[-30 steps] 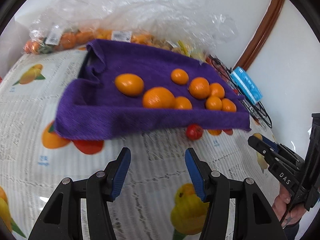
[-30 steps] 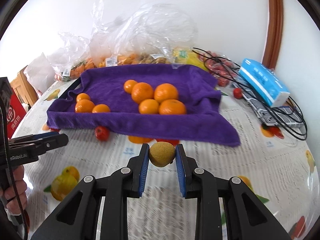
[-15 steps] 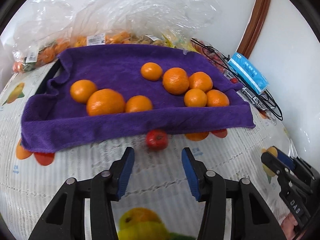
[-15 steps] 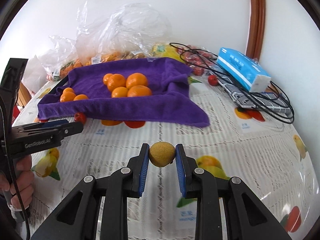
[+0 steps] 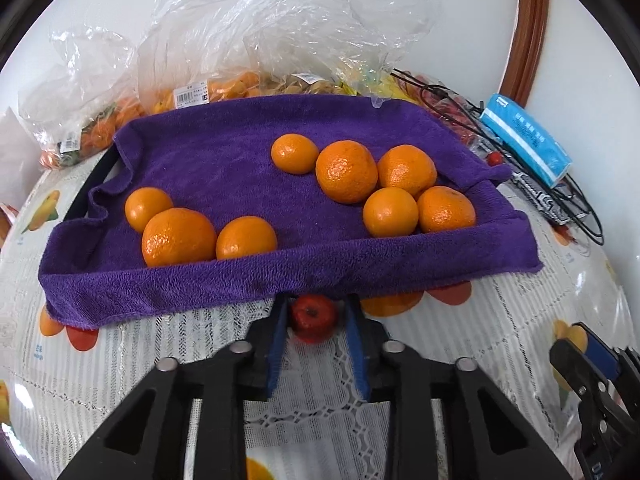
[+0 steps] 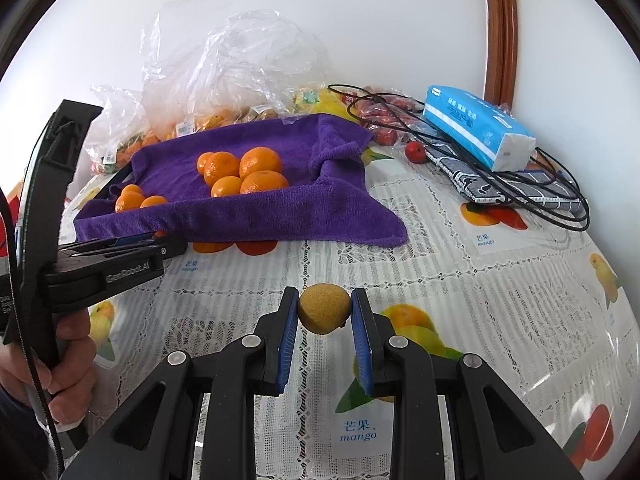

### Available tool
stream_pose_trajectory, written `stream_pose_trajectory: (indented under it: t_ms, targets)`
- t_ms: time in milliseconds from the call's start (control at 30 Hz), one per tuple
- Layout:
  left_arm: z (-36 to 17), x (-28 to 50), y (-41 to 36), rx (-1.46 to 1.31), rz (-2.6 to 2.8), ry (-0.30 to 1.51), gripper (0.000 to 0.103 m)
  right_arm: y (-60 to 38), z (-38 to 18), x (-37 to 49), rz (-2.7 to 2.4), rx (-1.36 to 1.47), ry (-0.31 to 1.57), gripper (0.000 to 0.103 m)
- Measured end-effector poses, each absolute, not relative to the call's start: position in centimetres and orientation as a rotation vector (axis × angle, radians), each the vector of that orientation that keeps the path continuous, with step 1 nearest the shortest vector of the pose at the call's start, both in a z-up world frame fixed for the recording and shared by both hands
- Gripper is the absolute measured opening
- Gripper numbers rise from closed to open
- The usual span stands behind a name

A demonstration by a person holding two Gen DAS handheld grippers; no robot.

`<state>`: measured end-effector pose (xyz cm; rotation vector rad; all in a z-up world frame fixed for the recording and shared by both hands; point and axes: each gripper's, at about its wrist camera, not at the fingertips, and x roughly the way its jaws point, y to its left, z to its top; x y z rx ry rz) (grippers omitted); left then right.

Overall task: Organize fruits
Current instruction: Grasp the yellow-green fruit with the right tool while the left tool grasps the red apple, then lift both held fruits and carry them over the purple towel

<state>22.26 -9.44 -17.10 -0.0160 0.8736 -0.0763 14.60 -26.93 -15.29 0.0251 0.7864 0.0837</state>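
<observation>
**Purple, orange and lace white**

The towel (image 5: 240, 160) is deep purple, and the mandarins (image 5: 346, 171) on it are bright orange with glossy highlights. A small red fruit (image 5: 313, 317) sits between blue finger pads (image 5: 276, 344) on the black left gripper (image 5: 314, 320). The right gripper (image 6: 324, 316), also black with blue pads, frames a dull yellow-brown, speckled fruit (image 6: 324, 309). The tablecloth (image 6: 440, 280) is white lace-patterned, printed with orange, yellow and red fruit pictures and blue "mango" lettering. The tissue pack (image 6: 476, 128) is light blue and white. The cables (image 6: 540, 196) are black.
</observation>
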Motion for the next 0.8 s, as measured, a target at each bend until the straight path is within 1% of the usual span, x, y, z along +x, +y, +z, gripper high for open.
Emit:
stream_pose_trajectory:
  t_ms: [267,667,800]
  targets:
    - [-17.0,21.4,-8.3,-0.022,-0.085,0.878,0.023,-25.8,-15.4,14.4,0.085,-0.009,0.794,0.026]
    - [-17.0,17.6,-1.7,-0.015,-0.022,0.885,0.023,-21.2,-16.2,15.3,0.148,-0.017,0.851,0.026]
    - [-17.0,16.6,0.1,-0.028,0.001,0.876,0.023,-20.0,-16.0,14.8,0.153,-0.038,0.845,0.026]
